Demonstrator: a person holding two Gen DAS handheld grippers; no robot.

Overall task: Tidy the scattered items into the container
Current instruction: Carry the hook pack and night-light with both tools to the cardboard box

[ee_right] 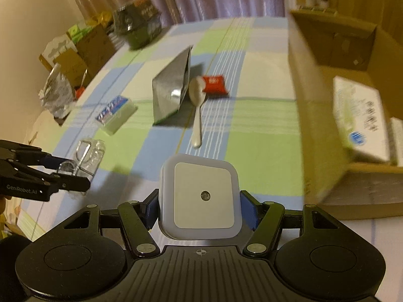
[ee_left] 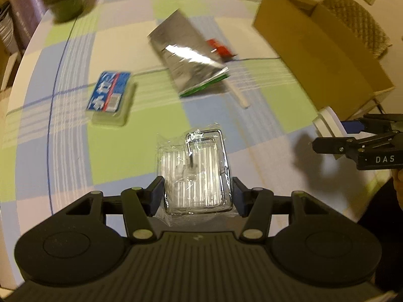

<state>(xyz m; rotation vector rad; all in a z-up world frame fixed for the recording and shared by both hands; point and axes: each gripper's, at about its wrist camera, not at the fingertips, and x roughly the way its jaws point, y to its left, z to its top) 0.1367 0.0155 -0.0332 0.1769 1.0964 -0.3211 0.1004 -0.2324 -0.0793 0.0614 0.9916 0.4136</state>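
We saw a clear plastic packet (ee_left: pixel 195 173) clamped between the blue pads of the left gripper (ee_left: pixel 197 196), lifted off the checked tabletop (ee_left: pixel 75 136). The right gripper (ee_right: pixel 199 207) was closed on a white square night light (ee_right: pixel 200 198), its pads pressing both sides, also clear of the tabletop. Ahead of the left gripper and to its left lay a blue-labelled box (ee_left: pixel 110 98); straight ahead and farther off leaned a silver foil pouch (ee_left: pixel 187 55), with a small red packet (ee_left: pixel 220 47) just behind it and a white spoon (ee_right: pixel 197 108) beside it. The open cardboard box (ee_right: pixel 335 80), the container, stood ahead of the right gripper on its right side, with a white carton (ee_right: pixel 360 123) already inside. A dark pot (ee_left: pixel 65 0) sat far ahead at the tabletop's edge.
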